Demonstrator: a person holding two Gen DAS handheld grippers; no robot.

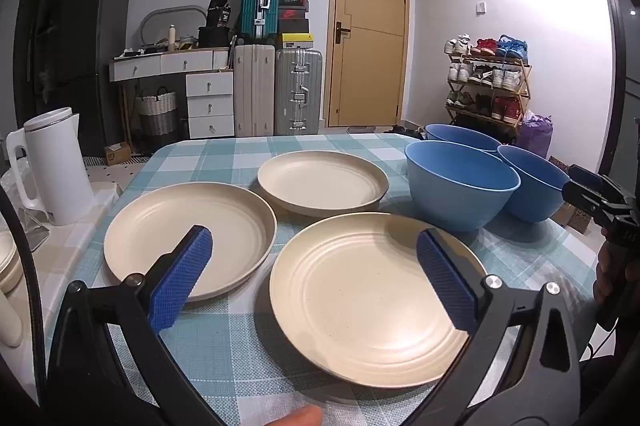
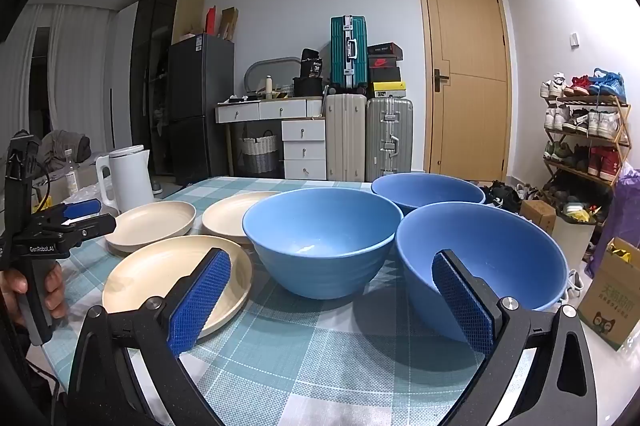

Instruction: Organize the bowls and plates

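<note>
A white kettle stands at the far left, off the checked tablecloth. Three cream plates lie on the cloth, none stacked: the left plate, the far plate behind it and to the right, and the near plate closest to the left gripper. That gripper hangs above the near plate with its blue pads spread wide and nothing between them. Right of the plates stand three blue bowls, upright and close together: the middle bowl, the far bowl and the right bowl. The right gripper hovers before the bowls, jaws likewise wide apart and empty, its right pad in front of the right bowl.
</note>
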